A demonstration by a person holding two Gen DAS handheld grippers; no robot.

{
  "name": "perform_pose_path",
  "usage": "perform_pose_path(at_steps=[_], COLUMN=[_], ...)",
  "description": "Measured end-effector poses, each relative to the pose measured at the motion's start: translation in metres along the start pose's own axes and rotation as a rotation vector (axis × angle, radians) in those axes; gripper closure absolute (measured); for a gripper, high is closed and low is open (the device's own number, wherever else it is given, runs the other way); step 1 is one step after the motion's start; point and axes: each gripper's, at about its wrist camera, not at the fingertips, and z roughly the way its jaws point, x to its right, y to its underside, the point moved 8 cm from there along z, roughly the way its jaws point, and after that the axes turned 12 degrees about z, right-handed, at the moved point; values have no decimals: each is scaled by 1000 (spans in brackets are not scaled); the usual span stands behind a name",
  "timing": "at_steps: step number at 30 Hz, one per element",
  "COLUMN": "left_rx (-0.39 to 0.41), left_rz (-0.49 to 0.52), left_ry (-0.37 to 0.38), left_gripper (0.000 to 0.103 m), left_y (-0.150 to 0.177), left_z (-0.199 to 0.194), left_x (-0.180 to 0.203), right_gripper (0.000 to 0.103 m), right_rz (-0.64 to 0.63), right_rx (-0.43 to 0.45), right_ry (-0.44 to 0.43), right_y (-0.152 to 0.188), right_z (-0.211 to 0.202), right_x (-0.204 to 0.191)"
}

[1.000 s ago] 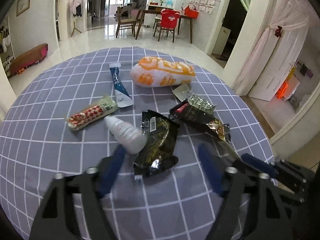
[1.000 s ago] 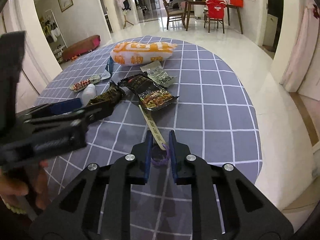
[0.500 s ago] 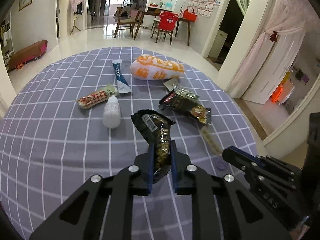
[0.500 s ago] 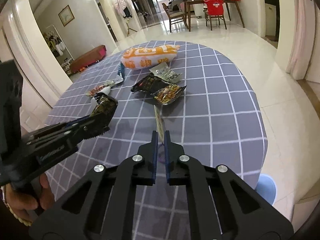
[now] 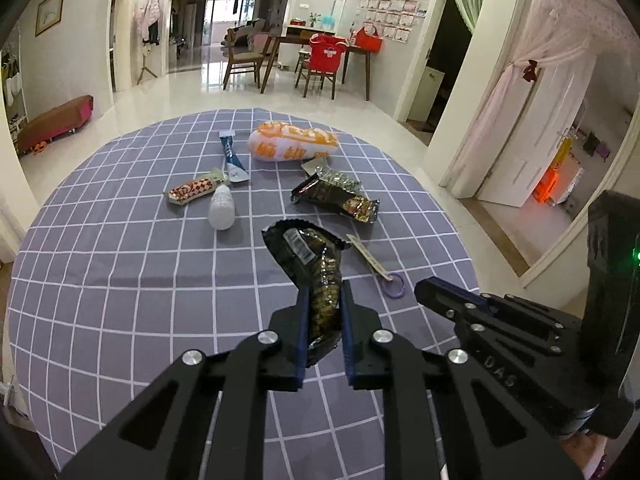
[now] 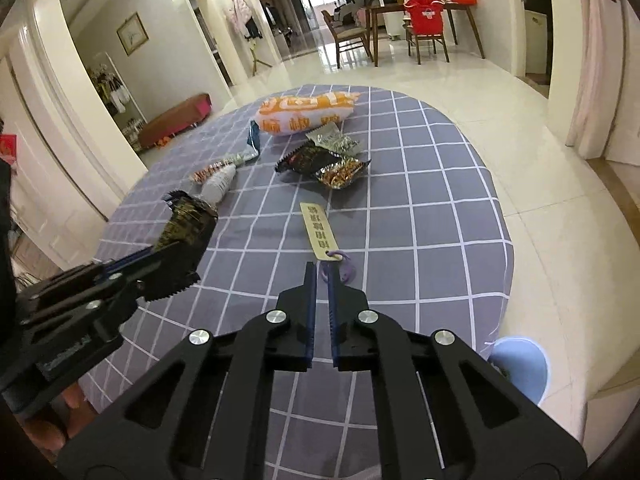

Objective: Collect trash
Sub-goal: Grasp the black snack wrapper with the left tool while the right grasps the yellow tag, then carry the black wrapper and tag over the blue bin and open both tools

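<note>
My left gripper (image 5: 323,292) is shut on a black and gold snack wrapper (image 5: 308,252), which stands up from the pads above the checked tablecloth (image 5: 120,260). The right wrist view shows the same wrapper (image 6: 188,224) in that gripper (image 6: 160,250) at the left. My right gripper (image 6: 321,270) is shut on the purple loop (image 6: 346,270) of a tan paper tag (image 6: 318,232) that lies flat on the cloth ahead of it. In the left wrist view the tag (image 5: 366,256) and the right gripper (image 5: 424,290) sit to the right.
Farther back on the table lie an orange and white bag (image 5: 292,142), a blue sachet (image 5: 232,156), a red and white wrapper (image 5: 196,190), a small white bottle (image 5: 221,208) and two dark wrappers (image 5: 336,200). A light blue bin (image 6: 520,364) stands on the floor by the table's right edge.
The left gripper closed on the black wrapper and drew it up and back from the pile. The right gripper closed on the tag's purple loop and pulled back slightly.
</note>
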Motion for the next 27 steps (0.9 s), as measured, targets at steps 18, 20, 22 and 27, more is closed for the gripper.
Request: perform_pose_path(at_steps=[18,20,22,27], left_rx=[-31,-22,-15,10], left_rz=[-1,11,17,59], left_ry=[8,13,18,55], left_gripper=[89,89,89,89], left_y=[-2,-5,-7,-15], left_z=[30,27,23,10], left_x=[-10,-4,3,35], right_gripper=[92,102,102,102], right_rz=[-146,-108,-67,4], right_rx=[-33,-29,-26,21], right_ry=[126,84,39,-17], right_y=[-21,-21,-20,-16], right_z=[51,42,31,-10], right_x=[-6,-1,5,25])
